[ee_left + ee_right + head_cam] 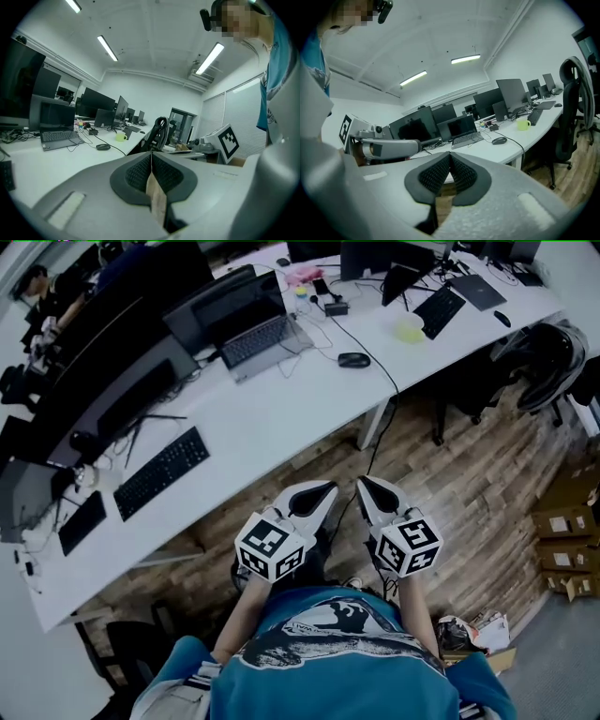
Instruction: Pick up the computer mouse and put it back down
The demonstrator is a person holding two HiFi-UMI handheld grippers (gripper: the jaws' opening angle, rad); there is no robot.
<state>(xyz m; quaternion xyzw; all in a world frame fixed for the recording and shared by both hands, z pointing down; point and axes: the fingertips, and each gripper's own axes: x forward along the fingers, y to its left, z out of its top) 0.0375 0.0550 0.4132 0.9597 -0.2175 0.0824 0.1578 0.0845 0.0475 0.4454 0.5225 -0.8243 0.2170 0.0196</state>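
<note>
Both claws are shut and empty: the left claw [314,498] has its pads tip to tip in its own view [151,157], and it's the same for the right claw [450,157], with nothing between either pair. They hang side by side over the floor [469,474], close to the body and short of the table [281,418] edge. The mouse [353,359] sits on the table, untouched, well apart from both claws and straight ahead. It lies between the laptop [248,324] and the cup [409,329]. The claws toe in. From the left claw the mouse [103,146] is off to the left of the jaw line, and from the right claw [380,493] it is off to the right [499,140]. So neither is aimed at it. The right looks marginally nearer in the head view, but there's little in it. The mouse's long axis looks to run roughly across the line of approach, left to right in the head view. A straight-in reach would probably have the pads closing end to end along its length. Better to swing round or roll the wrist so they close across its narrow width. A cable [384,376] runs at its right end and off the table edge. Can't tell if it belongs to the mouse. If it does, expect drag on the lift. First need: open a claw and close the gap.
</note>
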